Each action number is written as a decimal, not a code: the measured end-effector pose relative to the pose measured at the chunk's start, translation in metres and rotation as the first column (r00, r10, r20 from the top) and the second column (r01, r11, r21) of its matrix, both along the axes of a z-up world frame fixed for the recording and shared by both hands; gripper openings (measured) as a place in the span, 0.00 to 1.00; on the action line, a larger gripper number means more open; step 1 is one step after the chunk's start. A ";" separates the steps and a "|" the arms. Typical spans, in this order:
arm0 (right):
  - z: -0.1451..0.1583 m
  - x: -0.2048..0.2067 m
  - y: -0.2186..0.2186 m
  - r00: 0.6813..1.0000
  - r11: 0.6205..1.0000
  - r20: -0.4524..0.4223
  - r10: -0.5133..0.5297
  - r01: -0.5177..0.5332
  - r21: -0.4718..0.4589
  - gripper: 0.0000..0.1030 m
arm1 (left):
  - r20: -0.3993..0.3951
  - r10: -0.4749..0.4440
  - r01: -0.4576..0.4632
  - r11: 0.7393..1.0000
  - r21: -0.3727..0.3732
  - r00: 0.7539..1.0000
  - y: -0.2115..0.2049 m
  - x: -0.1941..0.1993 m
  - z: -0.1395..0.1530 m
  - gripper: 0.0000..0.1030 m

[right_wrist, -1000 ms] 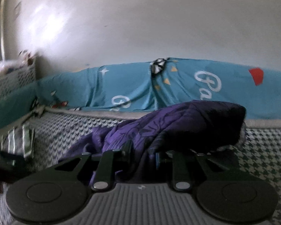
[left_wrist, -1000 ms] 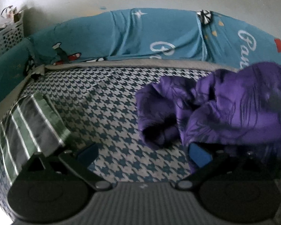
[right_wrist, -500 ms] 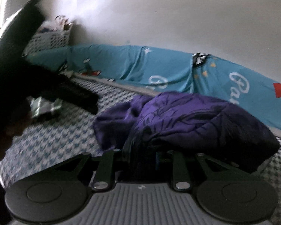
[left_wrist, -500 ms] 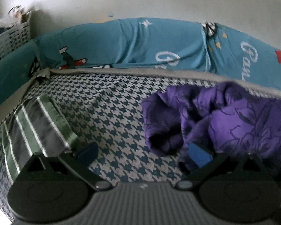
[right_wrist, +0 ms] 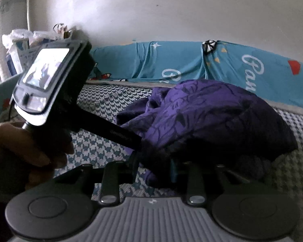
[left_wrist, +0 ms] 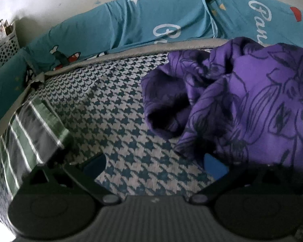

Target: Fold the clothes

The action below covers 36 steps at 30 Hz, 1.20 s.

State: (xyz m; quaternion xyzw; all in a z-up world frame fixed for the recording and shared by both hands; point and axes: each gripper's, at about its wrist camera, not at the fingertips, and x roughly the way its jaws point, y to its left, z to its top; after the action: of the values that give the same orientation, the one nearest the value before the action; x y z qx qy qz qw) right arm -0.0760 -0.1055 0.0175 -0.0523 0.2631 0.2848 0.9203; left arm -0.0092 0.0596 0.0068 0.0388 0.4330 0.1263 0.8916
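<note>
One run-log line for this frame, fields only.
stage: bunched purple garment on houndstooth bed | left gripper: open, beside garment | right gripper: opening, garment between jaws | striped folded cloth: left edge

**Your two handheld tools, seen up close**

Your left tool (left_wrist: 154, 164) has a ribbed grey base flanked by two round black discs. Black linkage bars, each pinned with a silver rivet, run forward to fingers tipped with blue pads (left_wrist: 215, 167). Your right tool (right_wrist: 154, 169) is built the same way: grey ribbed centre, black discs, silver rivets. From it, the left tool's small lit screen shows, set in a black housing, with your bare left hand (right_wrist: 20, 145) beneath.
</note>
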 end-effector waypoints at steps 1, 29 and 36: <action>0.000 -0.002 -0.003 1.000 1.000 -0.009 -0.002 0.002 0.007 0.31 | -0.003 0.003 -0.003 1.000 -0.003 1.000 0.001 -0.001 -0.001 1.00; -0.014 -0.019 -0.057 0.954 0.973 -0.203 -0.221 0.229 0.018 0.42 | -0.049 -0.028 0.024 0.997 -0.071 0.998 -0.016 -0.067 -0.024 1.00; -0.025 -0.008 -0.064 0.912 0.953 -0.283 -0.296 0.303 -0.021 0.42 | -0.051 -0.016 0.011 0.994 -0.106 0.999 -0.012 -0.067 -0.027 1.00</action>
State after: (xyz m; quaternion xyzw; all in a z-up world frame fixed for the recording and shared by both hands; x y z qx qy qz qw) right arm -0.0844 -0.1692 -0.0077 0.0404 0.3933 0.1481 0.9065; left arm -0.0767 0.0472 -0.0206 -0.0024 0.4617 0.0960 0.8818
